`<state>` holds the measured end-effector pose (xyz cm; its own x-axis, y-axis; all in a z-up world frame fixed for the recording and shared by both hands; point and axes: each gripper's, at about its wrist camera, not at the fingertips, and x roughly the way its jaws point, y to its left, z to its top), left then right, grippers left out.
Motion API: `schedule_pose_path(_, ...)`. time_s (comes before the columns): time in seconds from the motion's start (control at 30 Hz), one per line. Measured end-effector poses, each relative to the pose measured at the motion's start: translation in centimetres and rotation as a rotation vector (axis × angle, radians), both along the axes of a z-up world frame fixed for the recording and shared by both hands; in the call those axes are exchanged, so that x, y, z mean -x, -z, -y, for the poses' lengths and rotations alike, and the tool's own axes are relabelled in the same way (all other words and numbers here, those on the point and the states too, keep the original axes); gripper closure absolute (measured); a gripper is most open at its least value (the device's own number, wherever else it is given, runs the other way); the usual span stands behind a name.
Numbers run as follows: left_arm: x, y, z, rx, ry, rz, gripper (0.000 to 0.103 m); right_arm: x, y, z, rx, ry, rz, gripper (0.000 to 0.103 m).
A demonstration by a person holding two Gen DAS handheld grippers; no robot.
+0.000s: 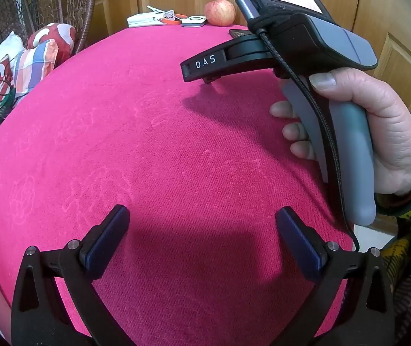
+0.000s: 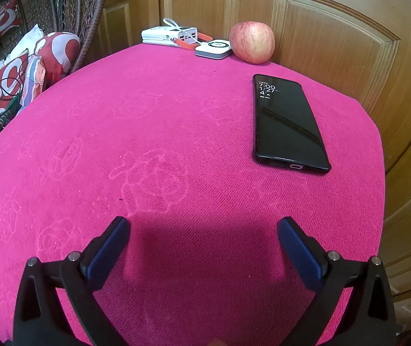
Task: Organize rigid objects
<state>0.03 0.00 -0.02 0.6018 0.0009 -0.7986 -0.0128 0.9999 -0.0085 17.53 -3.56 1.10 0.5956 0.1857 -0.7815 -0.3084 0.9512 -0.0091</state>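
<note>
- The left gripper point(image 1: 202, 216) hangs over the near part of a table covered with a pink cloth point(image 1: 148, 132), its jaws spread wide with nothing between them.
- The right gripper point(image 2: 204, 227) hangs over the same cloth, jaws also spread wide and holding nothing; in the left wrist view a hand point(image 1: 378, 132) grips its grey handle at the right side of the table.
- A black phone point(image 2: 286, 124) lies flat, screen up, near the right edge of the table, its short end toward the far edge.
- A red apple point(image 2: 252, 41) stands at the far edge, near the far right corner.
- A small white box with a round ring on top point(image 2: 214, 48) lies just left of the apple, about touching it.
- A white power bank point(image 2: 169, 36) with a white cable and an orange strap point(image 2: 186, 43) lies further left along the far edge.
- Wooden panelled doors point(image 2: 335, 43) stand behind the table; patterned cushions point(image 2: 6, 80) lie to its left.
</note>
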Motion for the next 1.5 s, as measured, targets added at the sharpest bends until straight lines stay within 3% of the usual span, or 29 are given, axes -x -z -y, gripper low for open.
schedule_pose_path(1.5, 0.02, 0.0, 0.03, -0.001, 0.0, 0.009, 0.0, -0.03, 0.03, 0.08, -0.006, -0.001, 0.01, 0.0)
